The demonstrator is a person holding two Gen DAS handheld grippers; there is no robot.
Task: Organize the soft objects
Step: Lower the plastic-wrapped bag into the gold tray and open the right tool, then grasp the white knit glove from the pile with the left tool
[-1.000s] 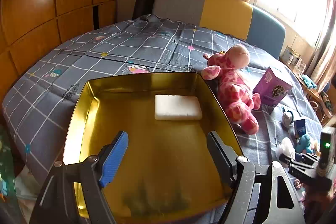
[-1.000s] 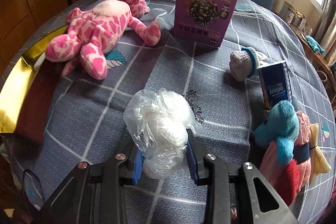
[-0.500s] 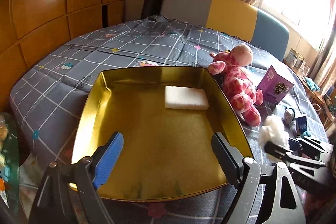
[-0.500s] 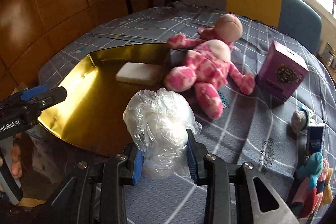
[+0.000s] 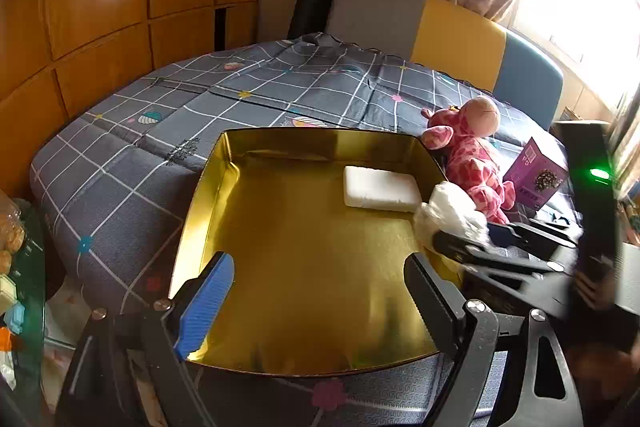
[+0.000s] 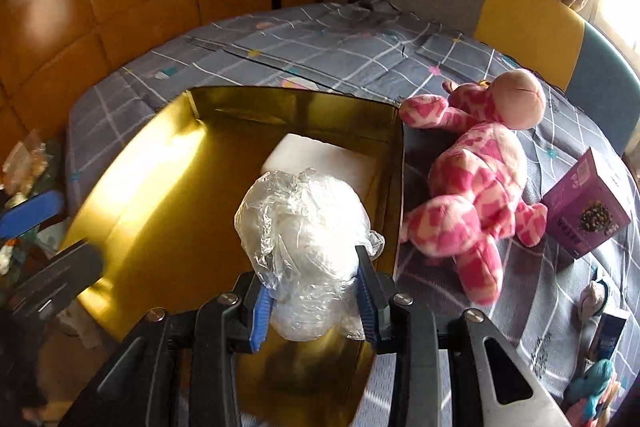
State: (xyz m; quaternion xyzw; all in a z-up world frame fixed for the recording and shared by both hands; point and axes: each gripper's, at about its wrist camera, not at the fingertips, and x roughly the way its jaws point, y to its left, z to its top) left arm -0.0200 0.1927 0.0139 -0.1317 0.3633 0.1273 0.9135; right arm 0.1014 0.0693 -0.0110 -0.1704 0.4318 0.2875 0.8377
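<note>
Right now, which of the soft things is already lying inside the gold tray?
The white sponge block, flat on the gold tray floor. The plastic-wrapped white bundle is between the right gripper pads, and the pink giraffe plush lies outside.

Gold tray [image 5: 280,267] mostly bare, with open floor across its middle and left.
A white pad [image 5: 378,189] fills the tray's 1 o'clock corner. The right gripper [image 6: 312,301], opening around a plastic-wrapped bundle [image 6: 304,223], crowds the 3 o'clock rim. A pink plush [image 6: 476,183] and purple box [image 6: 588,203] block the bed beyond.
</note>
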